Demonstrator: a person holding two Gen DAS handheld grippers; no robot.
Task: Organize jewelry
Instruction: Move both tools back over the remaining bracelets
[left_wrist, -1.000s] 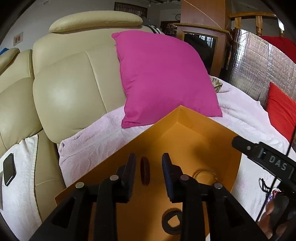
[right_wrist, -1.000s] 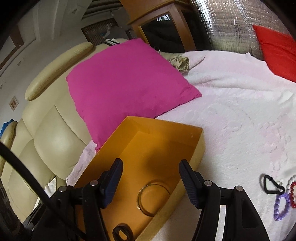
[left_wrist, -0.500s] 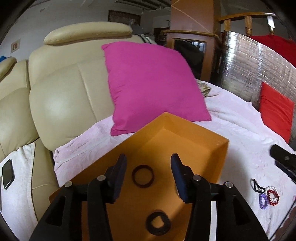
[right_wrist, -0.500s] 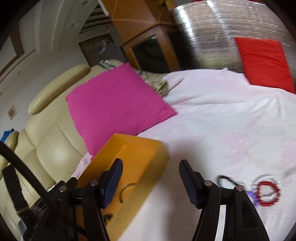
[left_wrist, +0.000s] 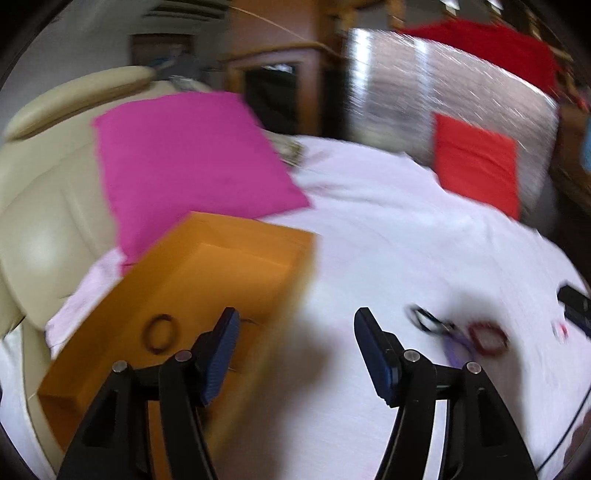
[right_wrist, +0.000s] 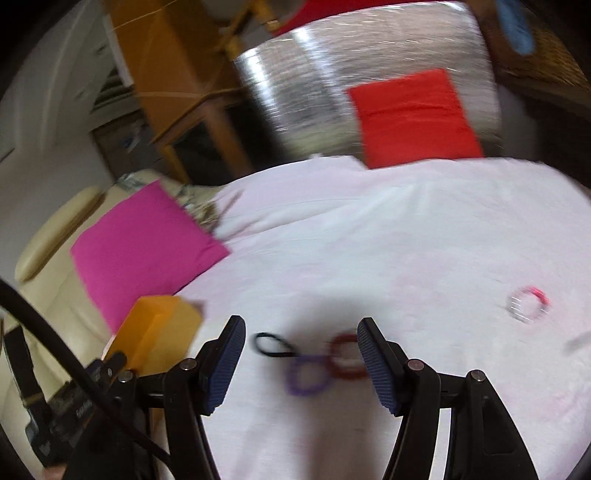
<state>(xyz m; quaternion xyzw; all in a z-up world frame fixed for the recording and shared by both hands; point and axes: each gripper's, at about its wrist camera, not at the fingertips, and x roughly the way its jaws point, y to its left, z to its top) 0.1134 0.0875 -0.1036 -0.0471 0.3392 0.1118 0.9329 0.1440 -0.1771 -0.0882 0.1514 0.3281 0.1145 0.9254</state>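
Both views swung right across pale blanket (right_wrist: 388, 240), past orange box (left_wrist: 207, 280).

matt orange cardboard box (left_wrist: 207, 273) sitting on soft pale pink blanket (right_wrist: 388, 251); glossy cream leather sofa (left_wrist: 40, 236) shining; crinkled silver foil panel (right_wrist: 369, 62) glinting.

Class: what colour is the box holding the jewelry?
Orange; the box shows best in the left wrist view.
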